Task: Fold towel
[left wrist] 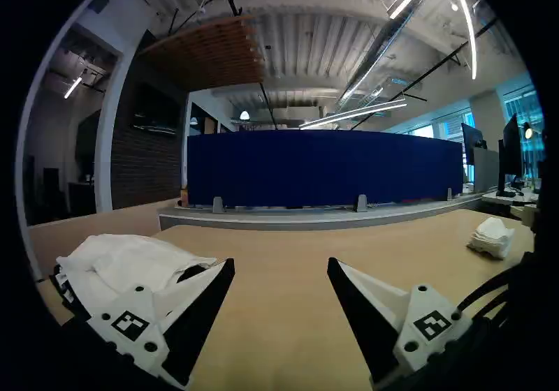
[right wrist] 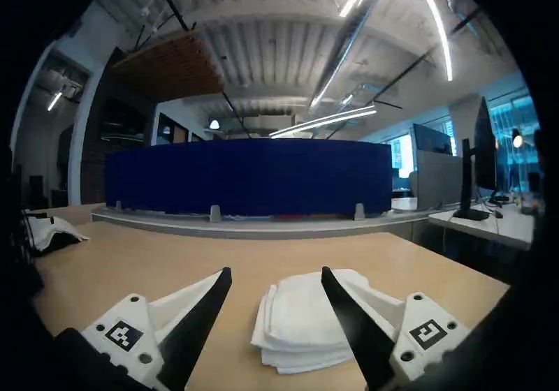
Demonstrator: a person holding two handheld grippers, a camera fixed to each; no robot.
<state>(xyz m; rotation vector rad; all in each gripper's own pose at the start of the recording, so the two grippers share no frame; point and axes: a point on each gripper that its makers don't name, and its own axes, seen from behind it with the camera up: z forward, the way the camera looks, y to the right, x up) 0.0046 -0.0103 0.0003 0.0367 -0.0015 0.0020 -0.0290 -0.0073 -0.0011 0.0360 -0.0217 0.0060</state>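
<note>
Fingers of the left gripper stood spread wide in the left gripper view, with nothing between them but bare wood of the bench. A crumpled white towel lay in a loose heap on the bench at the outer side of the left finger, its near edge hidden behind that finger; whether the two touched could not be told. Well beyond the right finger, out to its outer side, a folded stack of white cloths sat near the bench's edge. A blue partition ran across the far side of the bench, ahead of both fingertips.

In the right gripper view the fingers of the right gripper were likewise apart and pinched nothing. The folded stack lay flat on the bench in the gap between them, closer to the right finger, which covered the stack's right edge. The crumpled towel lay far off past the left finger's outer side. The blue partition stood straight ahead, and a monitor rose on a neighbouring desk beyond the right finger.
</note>
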